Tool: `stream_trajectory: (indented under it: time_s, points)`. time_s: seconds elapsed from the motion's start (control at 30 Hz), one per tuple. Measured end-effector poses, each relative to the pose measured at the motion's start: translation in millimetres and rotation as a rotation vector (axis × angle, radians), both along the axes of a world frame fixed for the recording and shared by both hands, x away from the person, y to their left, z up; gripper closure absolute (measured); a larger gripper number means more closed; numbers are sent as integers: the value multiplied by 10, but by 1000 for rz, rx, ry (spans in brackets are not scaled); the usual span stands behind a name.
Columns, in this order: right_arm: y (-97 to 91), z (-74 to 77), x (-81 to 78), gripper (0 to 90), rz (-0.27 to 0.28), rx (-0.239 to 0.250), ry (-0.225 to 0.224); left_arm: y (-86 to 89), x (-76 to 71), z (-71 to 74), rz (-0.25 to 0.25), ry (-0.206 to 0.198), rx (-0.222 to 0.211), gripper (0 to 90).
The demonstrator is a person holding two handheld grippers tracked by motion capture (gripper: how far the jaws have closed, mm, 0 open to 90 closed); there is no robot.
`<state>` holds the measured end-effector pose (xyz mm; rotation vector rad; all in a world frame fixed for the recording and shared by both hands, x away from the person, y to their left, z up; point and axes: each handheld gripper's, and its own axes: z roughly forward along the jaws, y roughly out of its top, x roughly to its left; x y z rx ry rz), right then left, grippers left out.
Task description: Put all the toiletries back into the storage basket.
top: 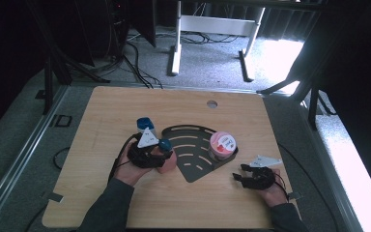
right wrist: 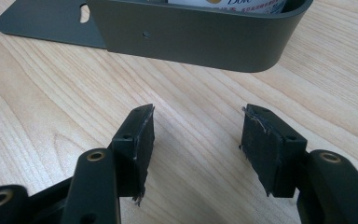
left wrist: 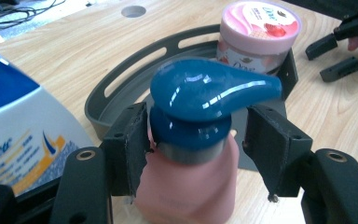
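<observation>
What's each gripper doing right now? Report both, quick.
Left gripper: open, jaws either side of the pink pump bottle, right pad clear of its neck.
Right gripper: open, nothing between the jaws, over the table.

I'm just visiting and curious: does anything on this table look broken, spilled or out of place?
Nothing is spilled or tipped. The pink pump bottle stands upright beside the dark rack, and the pink jar sits in the rack. One oddity: the right gripper has frayed, ragged pads.
</observation>
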<state>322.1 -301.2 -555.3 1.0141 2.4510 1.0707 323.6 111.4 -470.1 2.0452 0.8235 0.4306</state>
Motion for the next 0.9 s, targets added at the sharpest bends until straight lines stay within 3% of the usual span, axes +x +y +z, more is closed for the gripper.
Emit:
stream_trajectory:
  time_s: [0.17, 0.5, 0.9]
  points:
    - [-2, -1, 1, 434, 1, 1, 0, -36, 56, -12, 5, -2, -2, 409]
    - [-5, -3, 3, 433, 3, 4, -1, -57, 123, -37, 4, 0, -24, 507]
    - [-6, -3, 3, 432, 4, 4, -1, -60, 120, -31, 1, -4, -24, 521]
